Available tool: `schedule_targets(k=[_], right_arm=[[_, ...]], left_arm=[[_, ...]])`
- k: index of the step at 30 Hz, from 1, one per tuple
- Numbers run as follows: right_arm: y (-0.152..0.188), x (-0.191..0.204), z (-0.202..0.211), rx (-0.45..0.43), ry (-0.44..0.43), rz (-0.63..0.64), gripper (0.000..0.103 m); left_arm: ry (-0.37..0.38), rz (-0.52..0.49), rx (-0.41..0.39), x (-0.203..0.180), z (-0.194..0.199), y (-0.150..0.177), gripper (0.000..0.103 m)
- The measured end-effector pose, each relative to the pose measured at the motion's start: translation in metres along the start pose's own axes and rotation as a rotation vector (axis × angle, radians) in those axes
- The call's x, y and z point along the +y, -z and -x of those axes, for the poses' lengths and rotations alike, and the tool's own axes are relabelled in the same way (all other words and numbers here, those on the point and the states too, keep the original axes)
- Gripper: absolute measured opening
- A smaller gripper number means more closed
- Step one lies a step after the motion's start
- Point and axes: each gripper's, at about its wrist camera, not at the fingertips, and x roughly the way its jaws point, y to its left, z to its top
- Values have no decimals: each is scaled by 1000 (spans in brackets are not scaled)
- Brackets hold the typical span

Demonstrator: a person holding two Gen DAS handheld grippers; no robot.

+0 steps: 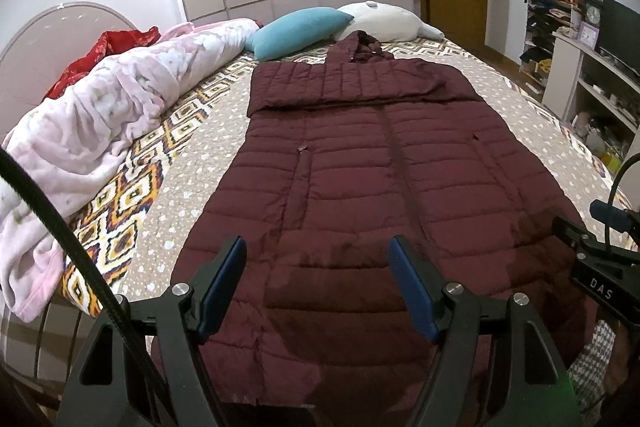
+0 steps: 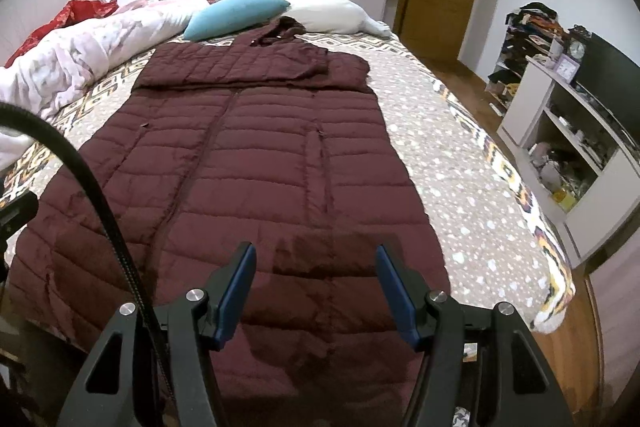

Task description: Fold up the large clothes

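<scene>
- the coat (image 1: 360,163) lies flat on the bed (image 1: 540,131), front up, with both sleeves already folded across the chest; its hem runs just under your claws and the hood points away, toward the blue pillow (image 1: 298,31).
- your left claw (image 1: 318,281) hangs over the hem's left half, jaws well apart, nothing between the pads.
- your right claw (image 2: 316,285) hangs over the hem's right half, equally wide, also empty; its body shows at the right edge of the left view.
- step in hand, as i read it: the approach to the hem, ahead of folding the bottom up toward the collar.
- next move calls for lowering each claw to the hem edge straight below it, one per corner, and pinching through all the puffy layers.
- then lift both together and carry the hem forward evenly, or the slick fabric will likely skew.
</scene>
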Motion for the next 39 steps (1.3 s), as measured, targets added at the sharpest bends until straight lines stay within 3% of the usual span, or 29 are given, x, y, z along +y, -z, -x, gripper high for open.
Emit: schedule_targets(k=[11, 29, 39], right_arm=[[8, -5, 1, 10, 1, -11, 68], [17, -3, -14, 53, 33, 4, 68], [20, -9, -22, 76, 46, 6, 68]], left_arm=[[0, -1, 11, -2, 0, 5, 73], [-12, 98, 75, 31, -23, 15, 73], [-112, 213, 94, 115, -44, 17, 73]])
